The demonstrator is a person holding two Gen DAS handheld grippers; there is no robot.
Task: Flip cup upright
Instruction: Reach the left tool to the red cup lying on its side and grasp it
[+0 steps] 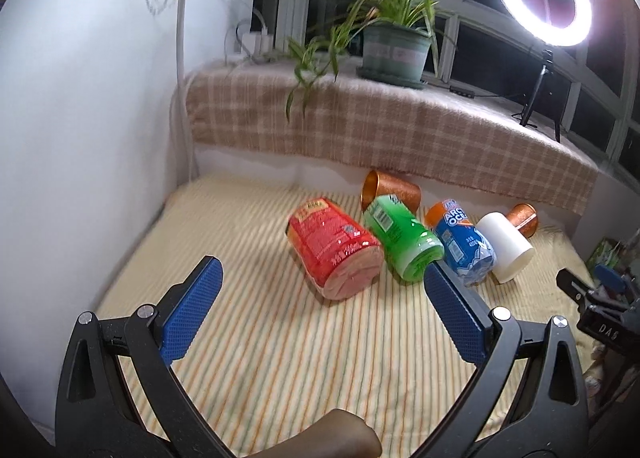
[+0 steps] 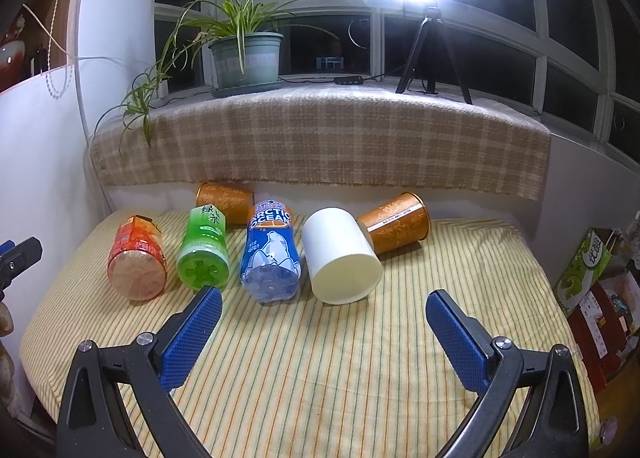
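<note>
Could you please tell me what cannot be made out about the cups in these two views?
- Left orange cup: right wrist view, front hidden by the green bottle.
- Right orange cup: left wrist view, mostly hidden behind the white cup.
- White cup's far end: faces away in both views.

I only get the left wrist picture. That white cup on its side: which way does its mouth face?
Observer: In the right wrist view the white cup shows a flat closed end toward the grippers, so its mouth faces the windowsill.
Operator: What's the orange thing behind it?
Observer: An orange cup lying on its side, touching the white one, printed with white lettering.
Operator: Is the other gripper holding anything?
Observer: No. The right gripper is open and empty, above the striped cloth.
</note>
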